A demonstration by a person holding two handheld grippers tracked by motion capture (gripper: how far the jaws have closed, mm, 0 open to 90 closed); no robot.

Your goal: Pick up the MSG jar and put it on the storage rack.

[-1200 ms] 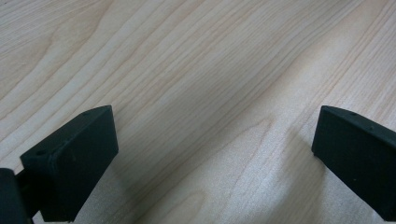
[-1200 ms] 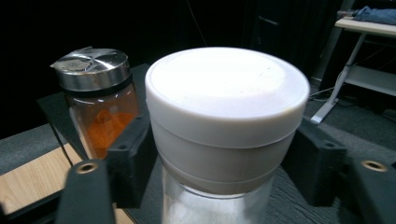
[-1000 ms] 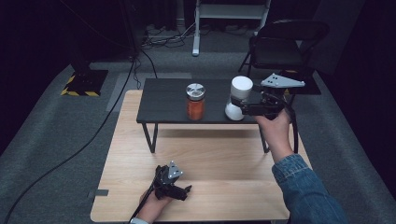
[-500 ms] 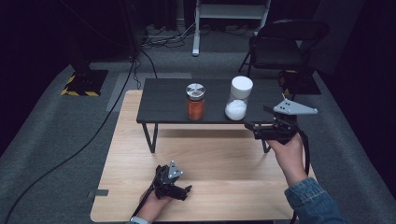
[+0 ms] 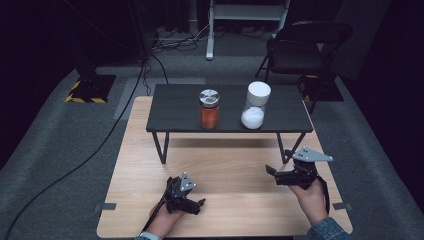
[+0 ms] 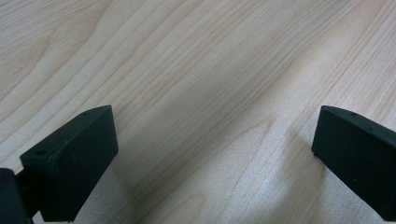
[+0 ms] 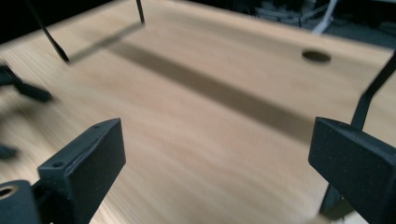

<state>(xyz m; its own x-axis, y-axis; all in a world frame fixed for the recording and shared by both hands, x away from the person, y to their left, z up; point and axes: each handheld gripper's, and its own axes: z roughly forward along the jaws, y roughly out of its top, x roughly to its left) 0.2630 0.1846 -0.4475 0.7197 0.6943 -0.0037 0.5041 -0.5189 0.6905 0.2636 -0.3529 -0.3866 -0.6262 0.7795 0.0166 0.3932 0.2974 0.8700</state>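
Note:
Two jars stand on the low black shelf (image 5: 175, 117): one with orange-red contents and a metal lid (image 5: 209, 109), and a white-lidded one (image 5: 255, 106) with white powder in its bottom. My left gripper (image 5: 196, 204) rests on the wooden table (image 5: 230, 165) near its front edge, its jaws wide apart over bare wood (image 6: 215, 154). My right gripper (image 5: 272, 172) hovers low over the table's right side, in front of the shelf's right leg, pointing left. It is open (image 7: 215, 163), its jaws have just been opening, and nothing lies between them.
The shelf's thin black legs (image 7: 369, 93) stand close to the right gripper's far jaw. A round hole (image 7: 316, 56) pierces the tabletop. Behind the table are a black folding chair (image 5: 305, 45) and cables on grey carpet (image 5: 100, 145).
My right hand came down and back from the white-lidded jar on the shelf to just above the wooden table. The left gripper stayed put.

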